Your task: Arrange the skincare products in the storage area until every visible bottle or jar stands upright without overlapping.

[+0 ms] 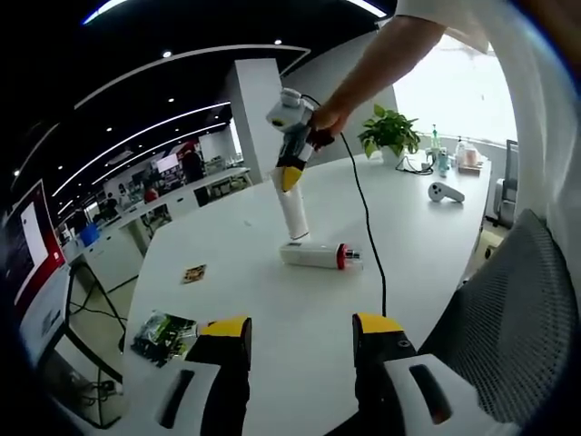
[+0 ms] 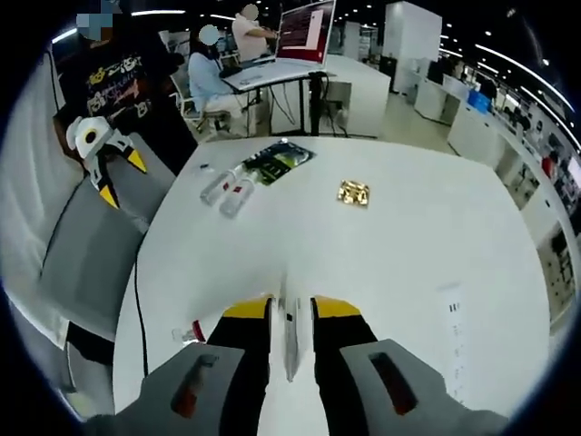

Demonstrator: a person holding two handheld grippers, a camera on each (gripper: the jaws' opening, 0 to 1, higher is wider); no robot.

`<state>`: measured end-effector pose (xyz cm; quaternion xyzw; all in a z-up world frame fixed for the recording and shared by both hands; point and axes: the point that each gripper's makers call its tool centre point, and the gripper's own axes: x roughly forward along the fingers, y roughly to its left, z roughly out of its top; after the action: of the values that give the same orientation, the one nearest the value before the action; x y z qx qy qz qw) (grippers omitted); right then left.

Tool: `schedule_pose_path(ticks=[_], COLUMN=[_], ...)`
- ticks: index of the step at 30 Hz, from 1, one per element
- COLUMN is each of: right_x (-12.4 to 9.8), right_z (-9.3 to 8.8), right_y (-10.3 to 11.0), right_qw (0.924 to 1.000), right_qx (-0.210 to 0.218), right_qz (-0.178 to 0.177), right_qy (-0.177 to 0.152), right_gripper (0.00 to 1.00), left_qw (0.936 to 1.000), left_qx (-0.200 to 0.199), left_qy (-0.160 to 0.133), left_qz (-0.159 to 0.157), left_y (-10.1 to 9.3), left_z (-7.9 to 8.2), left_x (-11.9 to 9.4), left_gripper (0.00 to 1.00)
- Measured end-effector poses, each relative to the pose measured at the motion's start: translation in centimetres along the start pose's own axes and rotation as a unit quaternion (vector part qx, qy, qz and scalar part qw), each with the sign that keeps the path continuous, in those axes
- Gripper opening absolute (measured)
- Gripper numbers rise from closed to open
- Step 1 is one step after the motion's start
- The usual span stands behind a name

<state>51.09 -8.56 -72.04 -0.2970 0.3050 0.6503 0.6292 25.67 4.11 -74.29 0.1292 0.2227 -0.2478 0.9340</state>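
Note:
A tall white tube (image 1: 293,213) stands upright on the white table (image 1: 272,354), with my right gripper (image 1: 290,175) shut on its top. In the right gripper view the same tube (image 2: 290,334) runs between the closed jaws of that gripper (image 2: 290,309). A white bottle with a red cap (image 1: 314,256) lies on its side at the tube's foot; its end (image 2: 187,334) peeks out left of the jaws. Two small clear bottles (image 2: 227,191) lie flat further off. My left gripper (image 1: 301,327) is open and holds nothing, low over the near table edge, also seen off the table's side (image 2: 123,179).
A green packet (image 1: 163,334) and a small gold sachet (image 1: 193,272) lie on the table. A black cable (image 1: 368,227) trails from the right gripper. At the far end are a potted plant (image 1: 390,132) and a white controller (image 1: 445,192). A mesh chair (image 1: 508,309) stands at the right.

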Motion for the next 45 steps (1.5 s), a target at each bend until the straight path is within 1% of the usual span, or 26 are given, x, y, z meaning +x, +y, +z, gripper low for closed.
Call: schedule_pose_path(ticks=[3,4,5,7,8,9,10,11,12,13,14,16,17,19,22,23,24,25,29,30,31,33,34,36,40,45], right_x=[-0.4,-0.6,-0.9,-1.4,-2.0,-2.5,-3.0,-3.8,-4.1,-4.7,-5.3,-5.7,-5.6,-4.5,-0.6,0.4,1.9,2.7,6.2,6.4,7.0,7.6,7.9,8.4,8.8,8.6], right_z=[-0.2,-0.1,0.1,0.1,0.5,0.7,0.6,0.0,-0.3,-0.8,-1.8,-3.4,-4.4,-6.7,-10.8,-11.3,-12.5,-13.2,-13.1,-13.3,-12.7,-12.7,-12.7,-12.9,-12.6,-12.8], right_y=[-0.5,-0.6,-0.8,-1.5,-2.0,-1.9,-2.0,-1.9,-1.9,-1.5,-1.1,-0.1,0.3,2.0,6.0,6.8,7.9,8.8,10.6,10.7,10.8,11.0,11.1,11.4,12.4,12.1], right_qw=[0.9997,0.9994,0.9976,0.9918,0.9807,0.9714,0.9635,0.9531,0.9497,0.939,0.924,0.8995,0.8869,0.8805,0.8705,0.8707,0.8654,0.8689,0.8795,0.8788,0.8799,0.8864,0.8937,0.895,0.8972,0.891], right_qx=[0.0,0.012,0.039,0.083,0.125,0.156,0.171,0.187,0.193,0.207,0.238,0.281,0.302,0.329,0.383,0.388,0.408,0.408,0.404,0.402,0.397,0.383,0.362,0.356,0.351,0.359], right_qz=[-0.023,-0.03,-0.048,-0.082,-0.115,-0.128,-0.146,-0.176,-0.184,-0.203,-0.225,-0.252,-0.271,-0.284,-0.285,-0.282,-0.281,-0.276,-0.251,-0.257,-0.26,-0.26,-0.265,-0.268,-0.267,-0.277], right_qy=[-0.001,-0.008,-0.03,-0.052,-0.096,-0.125,-0.146,-0.161,-0.164,-0.185,-0.198,-0.22,-0.22,-0.19,-0.12,-0.108,-0.078,-0.051,-0.025,-0.012,-0.016,-0.002,0.009,0.02,0.02,0.016], right_gripper=[0.3,0.32,0.36,0.54,0.64,0.75,0.8,0.82,0.82,0.82,0.84,0.89,0.95,0.97,0.97,0.97,0.97,0.97,0.88,0.85,0.82,0.74,0.73,0.66,0.44,0.34], left_qw=[1.0,1.0,1.0,1.0,1.0,1.0,1.0,1.0,1.0,1.0,1.0,1.0,1.0,1.0,1.0,1.0,1.0,1.0,0.9999,1.0,1.0,1.0,1.0,0.9999,0.9999,0.9999], left_qx=[0.001,0.0,0.001,0.001,0.001,0.002,0.002,0.003,0.003,0.003,0.003,0.002,0.002,0.004,0.004,0.005,0.005,0.006,0.009,0.009,0.008,0.008,0.008,0.01,0.01,0.011], left_qy=[-0.001,-0.002,-0.002,-0.003,-0.003,-0.003,-0.002,-0.002,-0.002,-0.003,-0.004,-0.004,-0.004,-0.002,-0.002,-0.001,0.0,0.001,0.002,0.001,0.001,0.001,0.002,0.004,0.007,0.009], left_qz=[0.001,0.001,0.001,0.001,0.0,0.0,-0.002,-0.003,-0.003,-0.003,-0.003,-0.002,-0.001,-0.003,-0.004,-0.004,-0.005,-0.005,-0.004,-0.004,-0.004,-0.003,-0.004,-0.005,-0.003,-0.006], left_y=[0.0,0.0,0.1,0.1,0.0,0.0,-0.1,-0.1,-0.1,-0.1,-0.1,-0.1,-0.1,-0.1,-0.2,-0.2,-0.2,-0.3,-0.3,-0.3,-0.2,-0.2,-0.2,-0.3,-0.2,-0.3], left_z=[0.0,0.1,0.1,0.1,0.1,0.1,0.1,0.1,0.1,0.1,0.1,0.1,0.1,0.0,0.0,0.0,0.0,-0.1,-0.2,-0.1,-0.1,-0.2,-0.2,-0.3,-0.4,-0.5], left_x=[0.0,0.0,0.0,-0.1,-0.1,-0.1,0.0,0.0,0.0,0.0,0.0,0.0,0.0,0.0,0.0,0.0,0.0,0.0,0.0,0.0,0.0,0.0,0.0,0.1,0.1,0.2], left_gripper=[0.45,0.45,0.45,0.45,0.45,0.45,0.45,0.45,0.45,0.45,0.45,0.45,0.45,0.45,0.45,0.45,0.45,0.45,0.45,0.45,0.45,0.45,0.45,0.45,0.45,0.45])
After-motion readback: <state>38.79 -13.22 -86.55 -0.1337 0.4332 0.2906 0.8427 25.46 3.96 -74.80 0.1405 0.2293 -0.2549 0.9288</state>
